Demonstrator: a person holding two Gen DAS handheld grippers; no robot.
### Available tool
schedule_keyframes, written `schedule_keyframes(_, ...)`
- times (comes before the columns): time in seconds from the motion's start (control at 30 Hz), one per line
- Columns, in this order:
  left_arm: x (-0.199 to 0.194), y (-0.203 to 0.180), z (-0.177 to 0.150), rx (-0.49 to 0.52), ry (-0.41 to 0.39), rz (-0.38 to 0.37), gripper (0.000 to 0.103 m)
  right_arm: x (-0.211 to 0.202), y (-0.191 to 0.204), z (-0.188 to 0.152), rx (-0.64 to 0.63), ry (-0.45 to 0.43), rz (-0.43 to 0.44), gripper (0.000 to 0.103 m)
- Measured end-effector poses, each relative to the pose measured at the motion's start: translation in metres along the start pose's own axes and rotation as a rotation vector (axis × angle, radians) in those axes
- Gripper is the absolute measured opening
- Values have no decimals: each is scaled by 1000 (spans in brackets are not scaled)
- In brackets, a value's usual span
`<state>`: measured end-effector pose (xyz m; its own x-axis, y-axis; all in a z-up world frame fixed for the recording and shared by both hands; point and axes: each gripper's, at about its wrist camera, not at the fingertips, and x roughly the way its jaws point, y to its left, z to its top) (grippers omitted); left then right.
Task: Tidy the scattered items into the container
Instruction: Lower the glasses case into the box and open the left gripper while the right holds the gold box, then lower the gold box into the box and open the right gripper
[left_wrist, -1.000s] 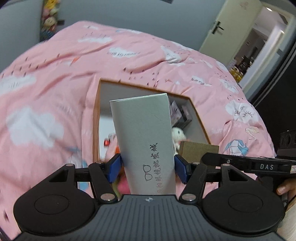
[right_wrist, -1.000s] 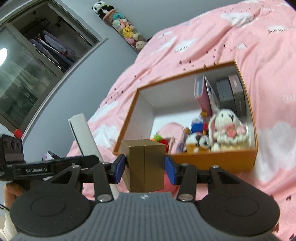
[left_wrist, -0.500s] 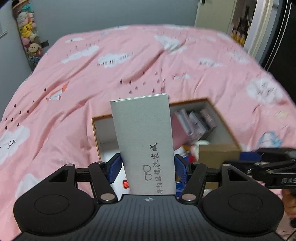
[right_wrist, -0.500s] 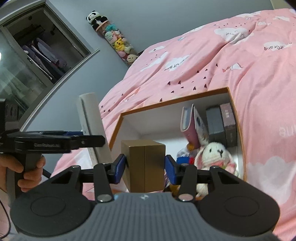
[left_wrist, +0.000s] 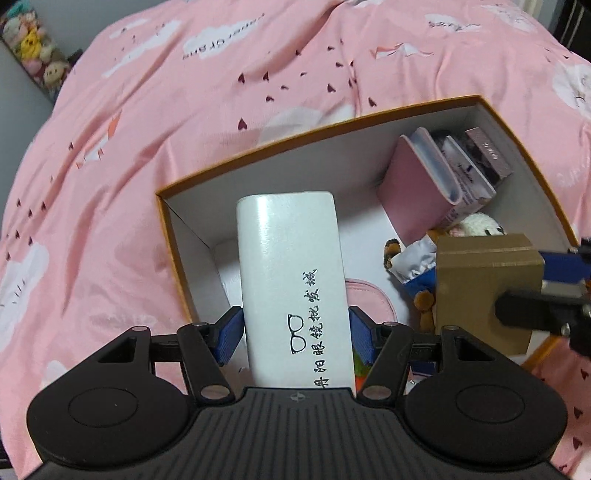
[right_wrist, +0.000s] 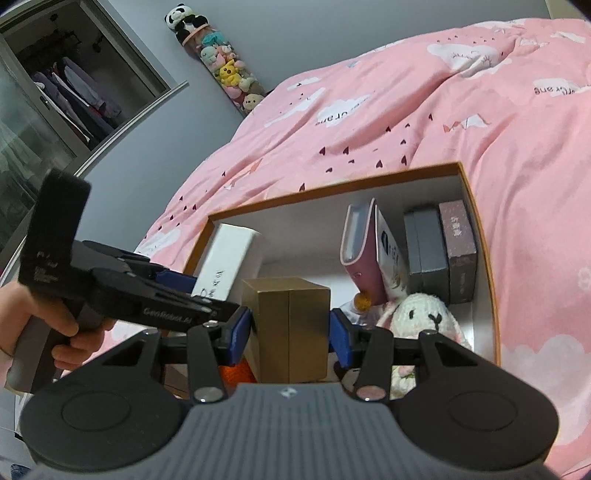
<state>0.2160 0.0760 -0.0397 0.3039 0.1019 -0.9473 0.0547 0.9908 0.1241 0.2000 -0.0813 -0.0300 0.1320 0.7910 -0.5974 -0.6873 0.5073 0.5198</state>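
Observation:
My left gripper (left_wrist: 293, 334) is shut on a white glasses case (left_wrist: 291, 273) with black lettering, pointing steeply down over the left half of the orange-rimmed box (left_wrist: 314, 136). In the right wrist view the same white glasses case (right_wrist: 231, 260) dips past the box's left wall. My right gripper (right_wrist: 291, 328) is shut on a gold-brown box (right_wrist: 290, 325), held over the near side of the orange-rimmed box (right_wrist: 332, 190). The gold-brown box (left_wrist: 484, 284) shows at the right of the left wrist view.
Inside the container lie a pink booklet (right_wrist: 364, 254), dark small boxes (right_wrist: 439, 251), a white knitted rabbit (right_wrist: 424, 317) and a pink pouch (left_wrist: 369, 302). A pink cloud-print bedspread (left_wrist: 147, 129) surrounds it. A person's hand (right_wrist: 55, 325) grips the left tool. Plush toys (right_wrist: 225, 74) hang on the wall.
The left gripper has swung over the box and tipped downward, so the white case now hangs inside its left half. The right gripper has come closer over the box with the gold-brown box.

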Motion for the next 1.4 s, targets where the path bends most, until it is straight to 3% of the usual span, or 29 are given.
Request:
schedule_keyframes(0.13, 13, 1, -1, -29, 37, -18, 70, 6, -1, -1, 1, 12, 4, 49)
schedule_keyframes(0.53, 10, 0, -3, -5, 35, -23, 70, 13, 3, -1, -23, 47, 19, 49)
schedule_keyframes(0.73, -6, -6, -11, 101, -15, 90, 66, 18, 9, 1, -62, 72, -29, 49)
schedule_keyframes(0.77, -8, -4, -12, 103, -15, 87, 61, 19, 10, 2, -71, 69, -40, 49)
schedule_keyframes(0.87, -11, 5, -17, 58, 1, 36, 53, 20, 12, 3, -77, 70, -43, 49)
schedule_keyframes(0.97, -18, 9, -23, 32, -37, 23, 50, 21, 14, 4, -83, 71, -50, 49)
schedule_keyframes(1.4, -41, 12, -58, -178, -228, -77, 50, 47, 37, 25, -167, 44, -142, 49)
